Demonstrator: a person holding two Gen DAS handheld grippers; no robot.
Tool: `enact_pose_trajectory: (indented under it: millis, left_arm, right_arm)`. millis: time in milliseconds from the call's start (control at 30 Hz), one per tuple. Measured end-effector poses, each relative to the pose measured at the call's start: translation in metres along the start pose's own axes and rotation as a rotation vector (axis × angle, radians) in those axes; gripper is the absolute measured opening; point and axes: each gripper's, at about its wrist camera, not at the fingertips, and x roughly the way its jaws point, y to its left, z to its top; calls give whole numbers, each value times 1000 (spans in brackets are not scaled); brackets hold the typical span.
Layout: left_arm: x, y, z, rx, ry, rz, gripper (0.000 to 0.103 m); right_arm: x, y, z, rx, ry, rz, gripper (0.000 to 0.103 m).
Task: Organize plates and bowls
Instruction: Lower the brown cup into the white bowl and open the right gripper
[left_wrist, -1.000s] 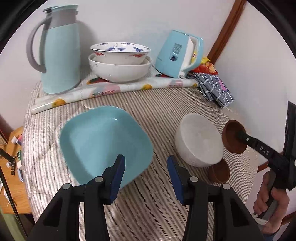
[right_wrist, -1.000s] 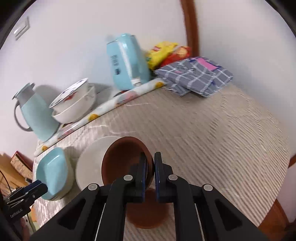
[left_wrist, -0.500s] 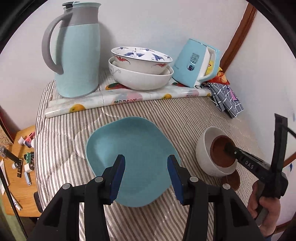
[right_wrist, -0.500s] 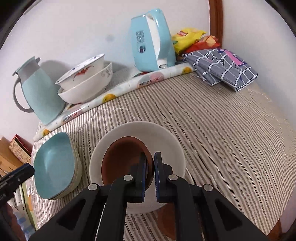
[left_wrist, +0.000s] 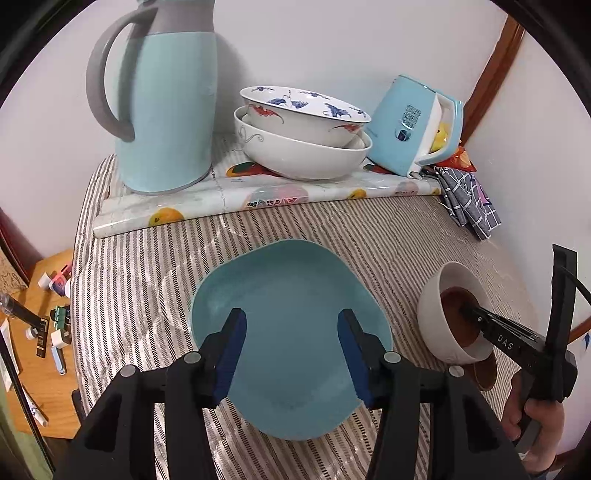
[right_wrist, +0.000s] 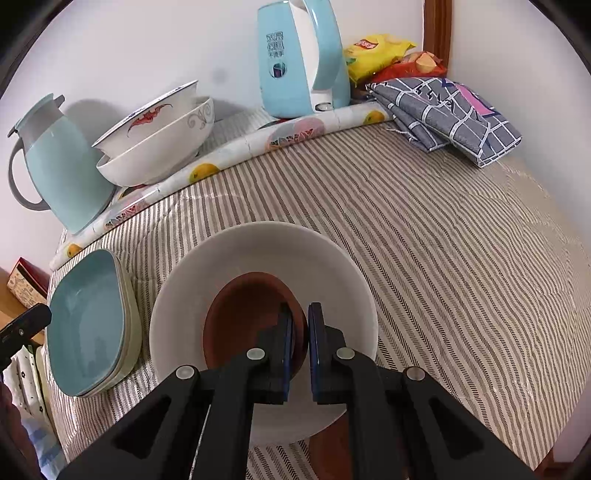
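My right gripper (right_wrist: 300, 314) is shut on the rim of a small brown bowl (right_wrist: 243, 317), which sits inside a white bowl (right_wrist: 258, 251) on the striped cloth. Both show in the left wrist view, the white bowl (left_wrist: 434, 314) holding the brown bowl (left_wrist: 456, 306), with the right gripper (left_wrist: 466, 312) reaching in. A second brown dish (left_wrist: 484, 371) lies under the white bowl's near side. My left gripper (left_wrist: 290, 325) is open and empty, hovering over the square blue plate (left_wrist: 291, 332). The blue plate (right_wrist: 88, 321) sits left of the white bowl.
Two stacked patterned bowls (left_wrist: 303, 136), a blue thermos jug (left_wrist: 166, 110) and a blue kettle (left_wrist: 410, 125) stand on a rolled mat (left_wrist: 258, 195) at the back. A folded checked cloth (right_wrist: 450, 114) and snack bags (right_wrist: 380, 51) lie at the back right. A wooden side table (left_wrist: 40, 332) is left.
My right gripper carried the brown bowl over the white bowl and lowered it inside. My left gripper moved forward over the blue plate, still open.
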Motion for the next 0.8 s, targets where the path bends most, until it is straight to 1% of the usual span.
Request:
enact_pose_trajectory:
  millis: [267, 400, 500, 633, 700, 800]
  left_arm:
    - [7, 2, -2, 1, 14, -7, 50]
    - [10, 2, -2, 10, 23, -8, 50]
    - [12, 2, -2, 18, 31, -11, 53]
    - [14, 1, -3, 17, 31, -10, 62]
    - [13, 1, -3, 18, 29, -15, 62]
    - [11, -1, -4, 27, 26, -13, 65]
  right_arm:
    - [5, 2, 3, -13, 19, -5, 8]
    - [8, 5, 4, -46, 35, -27, 8]
    - [10, 6, 5, -63, 52, -35, 8]
    - [10, 8, 5, -73, 57, -49, 8]
    - [10, 8, 4, -82, 61, -52, 8]
    - [8, 8, 4, -80, 52, -60, 9]
